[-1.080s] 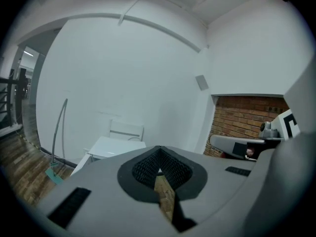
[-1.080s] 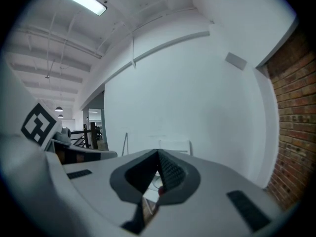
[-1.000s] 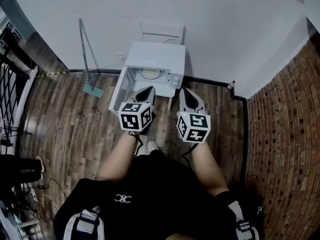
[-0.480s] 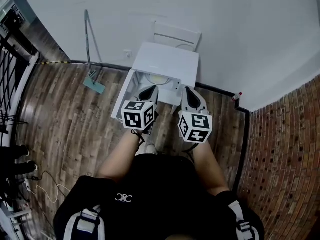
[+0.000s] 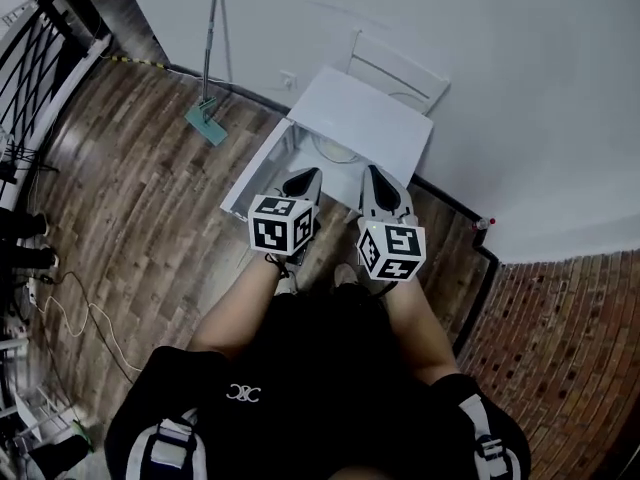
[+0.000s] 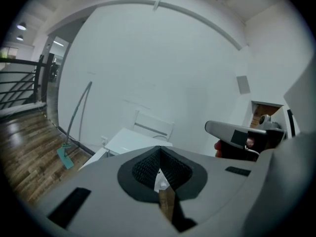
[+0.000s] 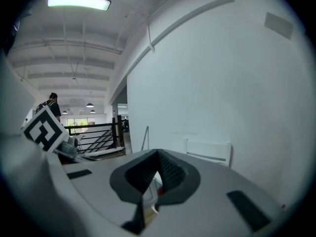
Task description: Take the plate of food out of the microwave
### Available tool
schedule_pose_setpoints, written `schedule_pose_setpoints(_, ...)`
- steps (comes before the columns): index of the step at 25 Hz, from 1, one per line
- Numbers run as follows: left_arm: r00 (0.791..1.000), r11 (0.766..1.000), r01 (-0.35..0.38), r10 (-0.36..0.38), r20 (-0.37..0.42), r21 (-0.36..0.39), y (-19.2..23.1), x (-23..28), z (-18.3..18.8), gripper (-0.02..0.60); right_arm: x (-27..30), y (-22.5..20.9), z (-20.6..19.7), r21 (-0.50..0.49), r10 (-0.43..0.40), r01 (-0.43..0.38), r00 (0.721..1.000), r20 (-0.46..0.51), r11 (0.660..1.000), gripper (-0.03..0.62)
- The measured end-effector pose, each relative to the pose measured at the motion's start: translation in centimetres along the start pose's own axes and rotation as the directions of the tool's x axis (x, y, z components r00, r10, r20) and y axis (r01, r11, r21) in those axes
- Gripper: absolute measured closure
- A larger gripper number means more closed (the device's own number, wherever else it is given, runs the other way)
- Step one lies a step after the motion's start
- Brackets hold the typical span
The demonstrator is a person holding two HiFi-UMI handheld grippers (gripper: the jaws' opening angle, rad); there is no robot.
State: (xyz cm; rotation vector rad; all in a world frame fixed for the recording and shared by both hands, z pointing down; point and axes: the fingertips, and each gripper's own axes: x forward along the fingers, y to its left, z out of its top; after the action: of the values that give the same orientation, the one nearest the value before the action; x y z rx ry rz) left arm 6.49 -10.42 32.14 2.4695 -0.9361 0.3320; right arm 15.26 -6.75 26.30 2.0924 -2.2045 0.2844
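Plate (image 5: 338,151) lies in the microwave (image 5: 368,118) just beyond left tongs (image 5: 307,176) and right tongs (image 5: 372,172), both closed, empty.

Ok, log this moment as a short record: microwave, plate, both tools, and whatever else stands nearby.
microwave: white, by the wall; door swung open at picture left
plate: pale, round, inside the cavity; food cannot be made out
left tool: jaws together, empty, pointing at the opening
right tool: jaws together, empty, beside the left tool
nearby: white chair behind the microwave; mop leaning on the wall
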Motion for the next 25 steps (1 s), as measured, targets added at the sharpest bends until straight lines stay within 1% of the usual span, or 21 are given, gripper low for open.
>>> schedule_pose_setpoints(4, 0.997, 0.996, -0.077, 0.077, 0.007, -0.048, 1.0, 0.7, -0.6, 0.59, 2.2, -0.3, -0.2, -0.026, 0.062, -0.063, 0.998, -0.022, 0.998, 0.588)
schedule_pose_setpoints(8, 0.991, 0.987, -0.133, 0.136, 0.02, -0.09, 2.2, 1.3, -0.9, 0.591, 4.0, 0.0, -1.1, -0.043, 0.114, -0.117, 0.992, -0.056, 0.992, 0.588)
schedule_pose_setpoints(13, 0.98, 0.962, -0.195, 0.2, 0.006, -0.19, 4.3, 2.7, -3.1, 0.589, 5.6, 0.8, -3.8, -0.055, 0.2, -0.208, 0.972, -0.12, 0.977, 0.588)
schedule_pose_setpoints(17, 0.975, 0.939, -0.217, 0.223, -0.008, -0.265, 6.3, 5.3, -5.9, 0.589, 8.0, 0.2, -7.8, -0.056, 0.219, -0.235, 0.955, -0.201, 0.97, 0.588)
schedule_pose_setpoints(20, 0.973, 0.929, -0.228, 0.231, -0.027, -0.292, 8.0, 7.7, -8.3, 0.589, 10.2, -0.2, -11.3, -0.062, 0.232, -0.256, 0.938, -0.259, 0.965, 0.588)
schedule_pose_setpoints(25, 0.97, 0.914, -0.24, 0.236, -0.053, -0.327, 11.1, 12.1, -13.0, 0.589, 13.4, -0.8, -17.6, -0.076, 0.231, -0.268, 0.919, -0.32, 0.96, 0.588)
